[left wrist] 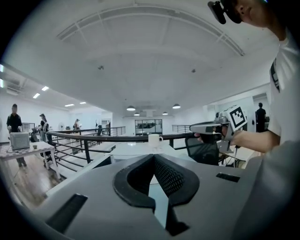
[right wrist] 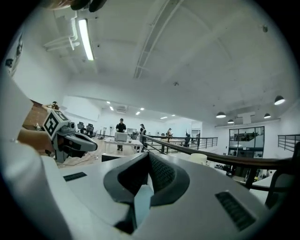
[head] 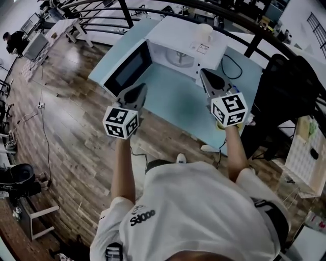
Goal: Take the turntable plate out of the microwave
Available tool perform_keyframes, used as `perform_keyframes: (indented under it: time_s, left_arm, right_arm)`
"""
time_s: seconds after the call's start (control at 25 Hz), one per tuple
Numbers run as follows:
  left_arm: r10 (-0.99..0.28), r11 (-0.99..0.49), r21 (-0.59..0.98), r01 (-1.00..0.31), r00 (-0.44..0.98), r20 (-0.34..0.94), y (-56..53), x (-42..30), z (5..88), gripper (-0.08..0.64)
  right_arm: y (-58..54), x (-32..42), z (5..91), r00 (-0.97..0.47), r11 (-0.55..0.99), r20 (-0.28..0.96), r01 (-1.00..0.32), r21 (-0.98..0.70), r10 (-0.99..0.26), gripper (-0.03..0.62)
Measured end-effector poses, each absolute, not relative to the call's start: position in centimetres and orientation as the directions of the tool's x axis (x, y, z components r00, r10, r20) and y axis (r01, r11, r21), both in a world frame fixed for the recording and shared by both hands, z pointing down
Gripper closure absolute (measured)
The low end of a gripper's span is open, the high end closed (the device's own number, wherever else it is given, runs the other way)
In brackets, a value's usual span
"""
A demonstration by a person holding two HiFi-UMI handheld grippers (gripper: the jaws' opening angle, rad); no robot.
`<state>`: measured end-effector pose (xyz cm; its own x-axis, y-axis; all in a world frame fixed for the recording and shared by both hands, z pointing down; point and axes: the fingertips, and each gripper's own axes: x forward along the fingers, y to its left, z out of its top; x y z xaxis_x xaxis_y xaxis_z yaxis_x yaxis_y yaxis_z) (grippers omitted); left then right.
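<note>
The microwave is found open, the turntable plate not yet taken from inside it; the left claw and right claw are held closed and empty in front of it.

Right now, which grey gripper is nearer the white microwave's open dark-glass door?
The left gripper, close to that door; the right gripper is across the opening.

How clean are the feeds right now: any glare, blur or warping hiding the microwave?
Head view: fisheye bends the railing; the microwave cavity is bright, turntable plate pale but readable. Left gripper view: dark corners, cup sharp, jaws soft. Right gripper view: strip light glares top left.
</note>
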<state>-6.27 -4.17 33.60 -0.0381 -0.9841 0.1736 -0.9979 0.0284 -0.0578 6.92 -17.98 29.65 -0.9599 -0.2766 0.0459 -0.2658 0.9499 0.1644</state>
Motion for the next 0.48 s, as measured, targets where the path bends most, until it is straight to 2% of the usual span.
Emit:
perform_keyframes:
  time_s: [0.28, 0.48]
  left_arm:
    - [-0.995, 0.015, -0.087, -0.996, -0.024, 0.102, -11.5, -9.8, 34.9, 0.541]
    - [-0.99, -0.052, 0.08, -0.995, 0.061, 0.126, -16.9, -13.8, 37.5, 0.541]
  right_arm:
    - [-22.6, 3.9, 32.8, -0.955, 0.956, 0.097, -0.27, 0.118, -0.281, 0.586]
    - [-26.2, 0.4, 34.4, -0.946, 0.954, 0.12, -0.294, 0.066, -0.3, 0.586]
